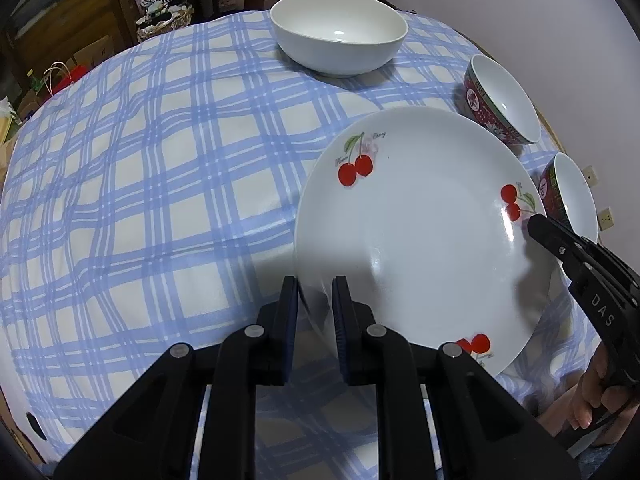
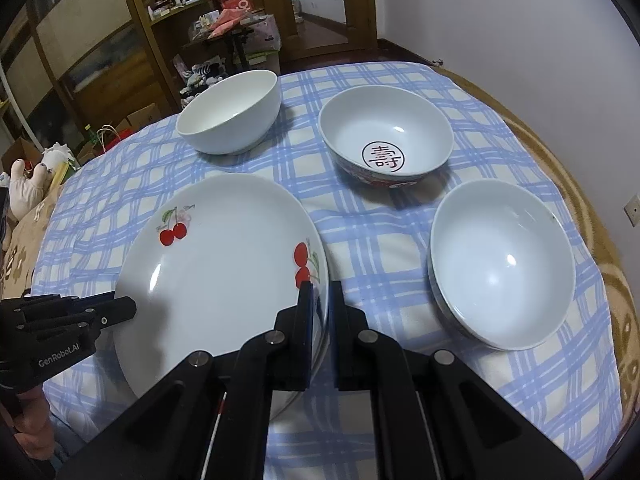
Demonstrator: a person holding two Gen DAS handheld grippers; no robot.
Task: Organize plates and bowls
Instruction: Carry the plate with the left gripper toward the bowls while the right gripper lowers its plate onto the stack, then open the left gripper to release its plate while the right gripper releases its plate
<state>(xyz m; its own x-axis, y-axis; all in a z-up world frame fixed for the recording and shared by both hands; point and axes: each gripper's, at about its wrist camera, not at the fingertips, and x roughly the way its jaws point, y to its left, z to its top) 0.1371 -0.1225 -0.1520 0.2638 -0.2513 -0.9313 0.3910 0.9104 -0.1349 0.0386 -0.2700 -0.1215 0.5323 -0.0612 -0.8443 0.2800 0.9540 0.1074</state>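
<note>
A white plate with red cherries [image 1: 420, 232] [image 2: 224, 280] is held tilted just above the checked cloth. My left gripper [image 1: 315, 292] is shut on its left rim. My right gripper [image 2: 321, 300] is shut on its right rim; its finger also shows in the left wrist view [image 1: 548, 232]. A plain white bowl [image 1: 338, 34] [image 2: 230, 114] stands at the far side. A red-patterned bowl with a character inside [image 2: 386, 136] [image 1: 500, 100] stands to the right. Another patterned bowl [image 2: 502, 264] [image 1: 570, 196] stands nearer on the right.
The table carries a blue and white checked cloth [image 1: 140, 184] [image 2: 380, 240]. A white wall [image 2: 520, 20] runs along the right side. Wooden shelves and clutter [image 2: 168, 20] stand beyond the far edge. A stuffed toy [image 2: 28, 184] lies at the left.
</note>
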